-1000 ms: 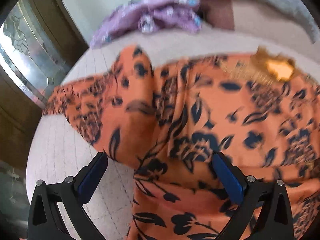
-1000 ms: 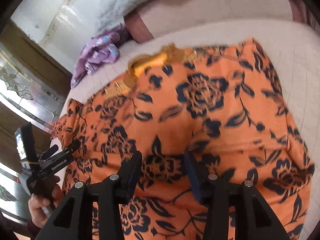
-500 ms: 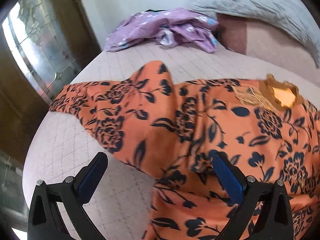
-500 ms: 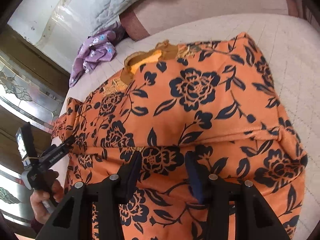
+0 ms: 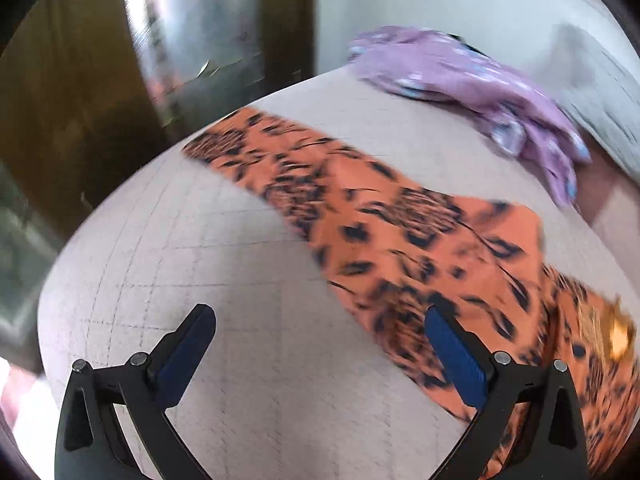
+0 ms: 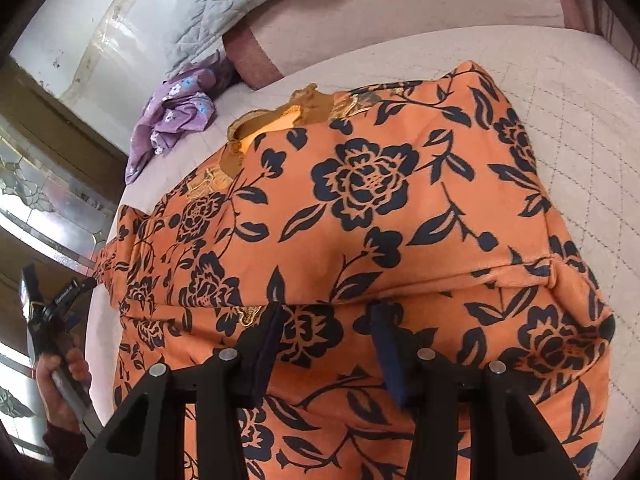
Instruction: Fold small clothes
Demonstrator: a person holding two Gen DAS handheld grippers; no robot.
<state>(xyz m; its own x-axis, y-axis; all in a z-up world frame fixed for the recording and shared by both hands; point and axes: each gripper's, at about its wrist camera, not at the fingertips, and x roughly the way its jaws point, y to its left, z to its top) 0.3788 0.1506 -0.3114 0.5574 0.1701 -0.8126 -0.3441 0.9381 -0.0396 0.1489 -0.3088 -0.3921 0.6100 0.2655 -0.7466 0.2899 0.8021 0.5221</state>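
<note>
An orange garment with dark blue flowers point(image 6: 360, 208) lies spread on the pale quilted bed point(image 6: 568, 92), its gold-trimmed neck toward the far side. In the left wrist view its sleeve point(image 5: 280, 168) stretches out to the left across the bed point(image 5: 200, 280). My left gripper point(image 5: 320, 340) is open and empty, hovering above the bed just left of the garment; this view is blurred. It also shows in the right wrist view point(image 6: 56, 304) at the sleeve end. My right gripper point(image 6: 326, 320) is open with nothing between its pads, just above the garment's middle fold.
A crumpled purple flowered garment point(image 5: 480, 80) lies at the far side of the bed; it also shows in the right wrist view point(image 6: 172, 120). A grey quilt point(image 6: 240, 12) and pink headboard point(image 6: 400, 20) are behind. A glass-panelled wooden door point(image 5: 180, 40) stands left of the bed.
My left gripper has swung left, off the garment body toward the sleeve and bare bed. My right gripper has come lower and closer over the garment's middle.
</note>
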